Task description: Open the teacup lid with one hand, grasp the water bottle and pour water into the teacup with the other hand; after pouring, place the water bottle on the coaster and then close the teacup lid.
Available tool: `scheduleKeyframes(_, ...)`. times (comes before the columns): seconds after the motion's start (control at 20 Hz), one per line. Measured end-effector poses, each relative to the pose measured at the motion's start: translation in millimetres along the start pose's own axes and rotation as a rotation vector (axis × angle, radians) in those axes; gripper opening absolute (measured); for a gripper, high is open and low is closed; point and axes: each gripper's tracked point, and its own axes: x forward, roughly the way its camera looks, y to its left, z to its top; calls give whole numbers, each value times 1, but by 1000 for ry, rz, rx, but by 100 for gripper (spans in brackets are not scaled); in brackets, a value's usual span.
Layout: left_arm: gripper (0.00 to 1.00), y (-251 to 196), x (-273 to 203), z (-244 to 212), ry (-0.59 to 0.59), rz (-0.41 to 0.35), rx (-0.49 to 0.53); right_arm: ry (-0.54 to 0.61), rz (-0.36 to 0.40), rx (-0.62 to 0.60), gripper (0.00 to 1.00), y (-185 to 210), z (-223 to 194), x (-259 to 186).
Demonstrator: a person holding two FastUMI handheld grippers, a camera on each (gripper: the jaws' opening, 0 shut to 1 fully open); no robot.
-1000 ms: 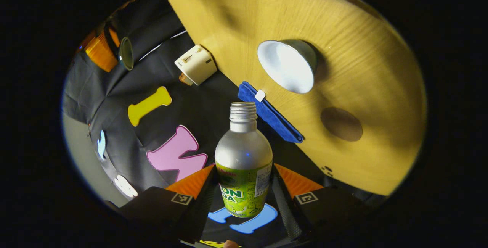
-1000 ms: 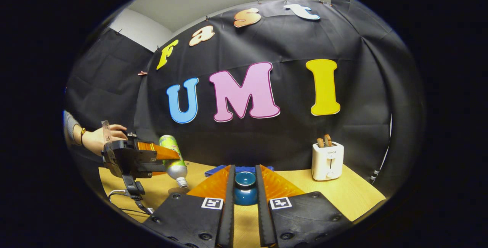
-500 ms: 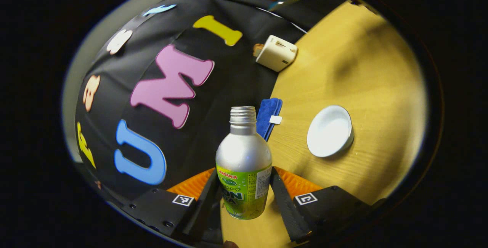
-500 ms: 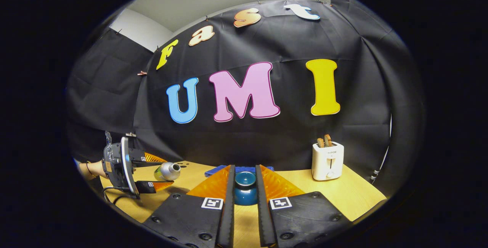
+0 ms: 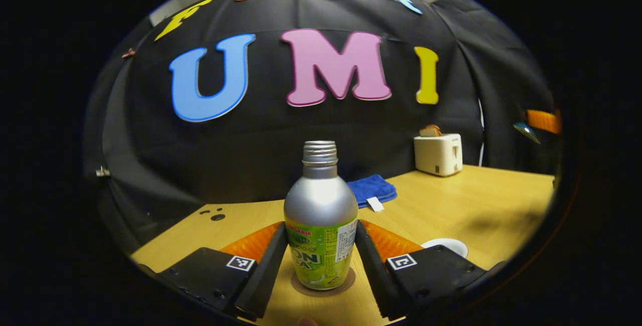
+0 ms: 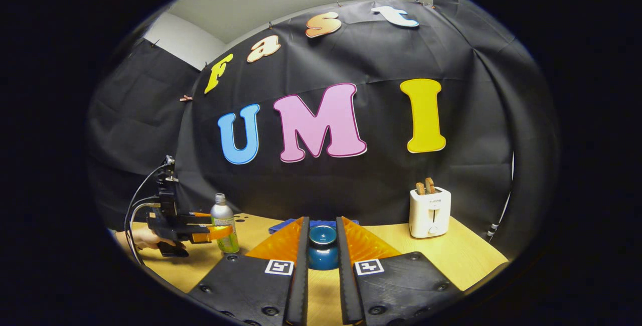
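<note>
A silver water bottle (image 5: pixel 321 225) with a green label and no cap stands upright on a round brown coaster (image 5: pixel 346 285). My left gripper (image 5: pixel 321 246) is shut on the bottle's lower body. To its right, the white teacup (image 5: pixel 449 245) sits open, partly hidden behind one finger. In the right gripper view, my right gripper (image 6: pixel 322 225) is shut on the teal teacup lid (image 6: pixel 322 248) and holds it above the table. The left gripper (image 6: pixel 203 228) and bottle (image 6: pixel 224 223) are far left in that view. The lid (image 5: pixel 525 131) shows high at the far right of the left gripper view.
A white toaster (image 6: pixel 430 210) with toast stands at the back right of the wooden table (image 5: pixel 471 200). A folded blue cloth (image 5: pixel 373 188) lies by the back wall. A hand (image 6: pixel 145 238) and cables sit behind the left gripper.
The bottle has swung from tilted over the teacup back to upright and come down onto the coaster. The right gripper has held the lid still.
</note>
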Motion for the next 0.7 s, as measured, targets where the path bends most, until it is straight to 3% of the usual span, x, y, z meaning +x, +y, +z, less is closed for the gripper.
scheduleKeyframes(0.2,81,-2,0,-7,45,12,-78,1,-2,-1,30,0,0,0)
scheduleKeyframes(0.5,83,-8,-3,-13,68,-18,-88,20,11,4,30,6,-10,6)
scheduleKeyframes(0.6,98,-14,-6,-12,68,-29,-107,32,22,8,30,11,-15,8)
scheduleKeyframes(0.7,96,-13,-10,-11,59,-25,-103,41,40,15,30,19,-20,11)
